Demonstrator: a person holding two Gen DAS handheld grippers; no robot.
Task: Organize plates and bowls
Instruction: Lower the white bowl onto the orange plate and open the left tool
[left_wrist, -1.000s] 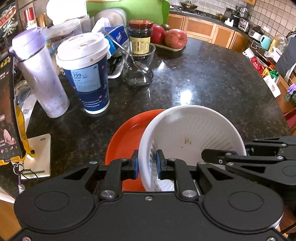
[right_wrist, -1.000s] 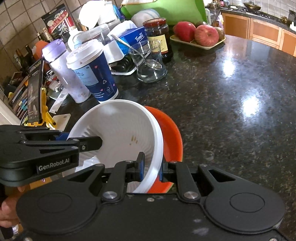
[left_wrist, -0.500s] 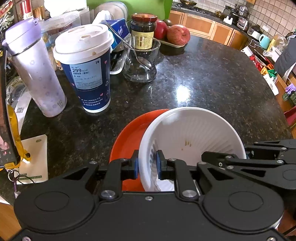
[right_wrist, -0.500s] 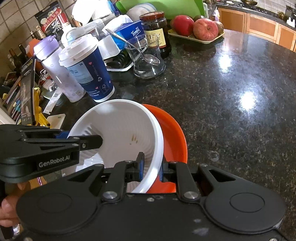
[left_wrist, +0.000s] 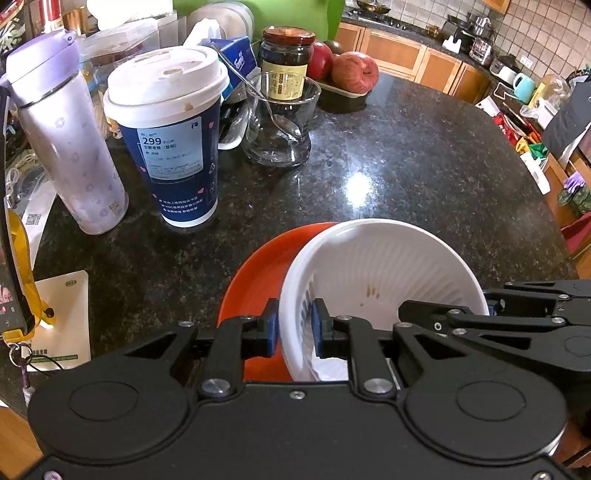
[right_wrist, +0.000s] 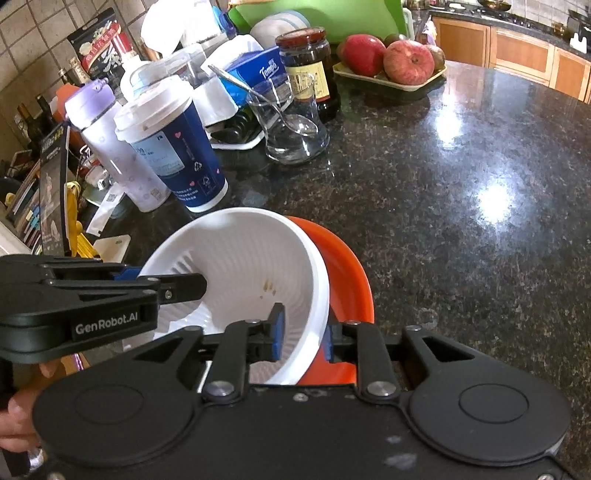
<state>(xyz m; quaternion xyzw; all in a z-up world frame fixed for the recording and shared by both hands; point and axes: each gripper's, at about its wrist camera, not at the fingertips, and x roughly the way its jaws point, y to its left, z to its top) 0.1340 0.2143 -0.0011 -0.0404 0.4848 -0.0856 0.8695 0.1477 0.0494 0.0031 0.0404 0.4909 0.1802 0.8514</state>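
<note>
A white ribbed bowl (left_wrist: 384, 273) sits tilted in an orange plate (left_wrist: 258, 280), both held above the dark granite counter. My left gripper (left_wrist: 294, 326) is shut on the bowl's left rim, one pad inside and one outside. My right gripper (right_wrist: 303, 334) is shut on the bowl's right rim (right_wrist: 317, 295), with the orange plate (right_wrist: 351, 291) just beyond its outer finger. Each gripper shows in the other's view, the right one (left_wrist: 517, 314) at the bowl's far side and the left one (right_wrist: 110, 291) at the left.
A blue paper cup (left_wrist: 170, 136), a lilac bottle (left_wrist: 62, 133), a glass with a spoon (left_wrist: 280, 122), a dark jar (left_wrist: 286, 62) and a tray of apples (left_wrist: 351, 74) stand at the back left. The granite counter (right_wrist: 461, 177) stretches to the right.
Both grippers have moved forward with the bowl and plate, so the cup, bottle and glass look nearer. The grips on the rim are unchanged.
</note>
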